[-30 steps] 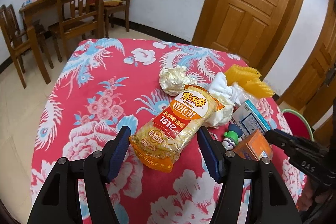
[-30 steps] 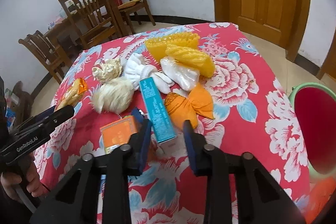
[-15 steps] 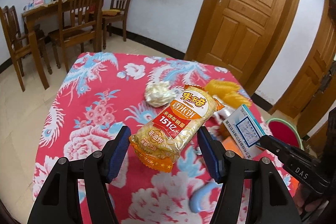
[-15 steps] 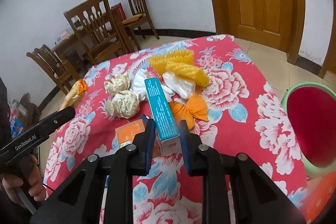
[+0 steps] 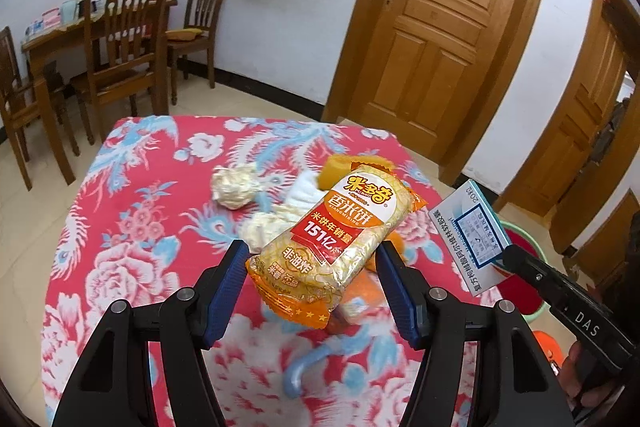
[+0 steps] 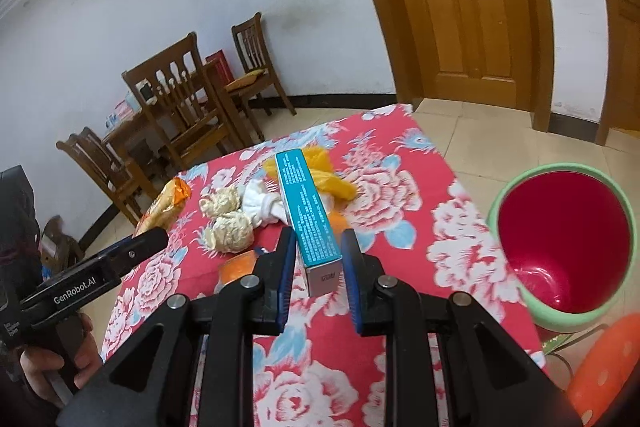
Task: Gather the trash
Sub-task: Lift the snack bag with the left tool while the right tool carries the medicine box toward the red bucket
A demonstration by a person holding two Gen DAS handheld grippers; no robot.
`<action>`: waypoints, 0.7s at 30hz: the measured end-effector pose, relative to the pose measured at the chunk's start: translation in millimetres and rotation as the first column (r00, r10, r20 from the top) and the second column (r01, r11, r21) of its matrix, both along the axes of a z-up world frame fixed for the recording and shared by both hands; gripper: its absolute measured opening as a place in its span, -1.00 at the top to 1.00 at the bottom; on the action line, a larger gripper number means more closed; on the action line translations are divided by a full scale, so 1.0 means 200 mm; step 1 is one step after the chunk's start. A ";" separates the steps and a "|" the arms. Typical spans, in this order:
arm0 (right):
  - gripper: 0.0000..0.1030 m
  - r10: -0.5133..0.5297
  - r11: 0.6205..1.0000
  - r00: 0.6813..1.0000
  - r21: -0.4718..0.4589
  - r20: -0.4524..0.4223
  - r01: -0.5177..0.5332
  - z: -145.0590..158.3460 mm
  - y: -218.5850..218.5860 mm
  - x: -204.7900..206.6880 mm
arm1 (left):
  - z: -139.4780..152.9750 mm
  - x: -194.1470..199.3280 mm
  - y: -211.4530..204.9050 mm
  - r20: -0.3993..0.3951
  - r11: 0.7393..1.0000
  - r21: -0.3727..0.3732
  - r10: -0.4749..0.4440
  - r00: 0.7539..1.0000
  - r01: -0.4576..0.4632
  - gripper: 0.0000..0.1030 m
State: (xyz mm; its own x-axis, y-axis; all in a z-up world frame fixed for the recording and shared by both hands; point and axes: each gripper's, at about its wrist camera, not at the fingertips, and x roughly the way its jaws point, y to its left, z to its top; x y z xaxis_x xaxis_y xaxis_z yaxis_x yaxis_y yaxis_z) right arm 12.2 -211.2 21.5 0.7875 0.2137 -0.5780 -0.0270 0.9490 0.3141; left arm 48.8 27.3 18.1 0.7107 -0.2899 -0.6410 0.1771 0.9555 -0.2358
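My left gripper is shut on an orange and yellow rice cracker packet and holds it above the red floral table. The packet also shows in the right wrist view. My right gripper is shut on a long teal box, lifted above the table; the box also shows in the left wrist view. A green bin with a red inside stands on the floor right of the table.
On the table lie crumpled paper balls, white cloth, yellow wrappers and a small orange box. Wooden chairs and a side table stand by the far wall. An orange stool is near the bin.
Both grippers have risen from the table with their loads. The right gripper closed tighter on the teal box and swung right, bringing the bin fully into view.
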 end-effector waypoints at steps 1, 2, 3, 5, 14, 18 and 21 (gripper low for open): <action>0.50 -0.008 1.000 1.000 0.004 0.002 0.008 0.00 -0.03 -0.01 | 0.00 0.00 -0.02 0.000 1.000 -0.002 -0.007 1.000 0.007 -0.30; 0.50 -0.013 1.000 1.000 0.007 0.003 0.013 0.00 -0.05 -0.02 | 0.00 0.00 -0.04 0.000 1.000 -0.003 -0.013 1.000 0.013 -0.30; 0.50 -0.019 1.000 1.000 0.011 0.003 0.019 0.00 -0.07 -0.03 | 0.00 0.00 -0.07 0.000 1.000 -0.004 -0.018 1.000 0.018 -0.30; 0.50 -0.032 0.999 0.999 0.016 0.006 0.032 0.00 -0.11 -0.05 | 0.00 0.00 -0.12 -0.008 0.999 -0.005 -0.033 0.999 0.033 -0.30; 0.51 -0.109 0.993 0.994 0.044 0.002 0.109 -0.03 -0.31 -0.08 | -0.02 0.02 -0.34 -0.031 0.995 0.000 -0.104 0.994 0.105 -0.27; 0.51 -0.141 0.989 0.990 0.051 -0.009 0.141 -0.05 -0.39 -0.09 | -0.03 0.03 -0.43 -0.042 0.991 0.000 -0.131 0.991 0.131 -0.26; 0.51 -0.175 0.983 0.984 0.049 -0.022 0.176 -0.07 -0.45 -0.09 | -0.05 0.04 -0.51 -0.052 0.988 0.004 -0.153 0.987 0.154 -0.26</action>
State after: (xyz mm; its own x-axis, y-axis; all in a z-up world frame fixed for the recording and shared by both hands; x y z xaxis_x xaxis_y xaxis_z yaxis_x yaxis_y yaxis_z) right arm -5.3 -300.5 7.8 0.8054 0.1022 -0.5838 0.1444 0.9214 0.3607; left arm 57.5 -74.7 8.6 0.6239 -0.3875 -0.6786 0.3097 0.9199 -0.2405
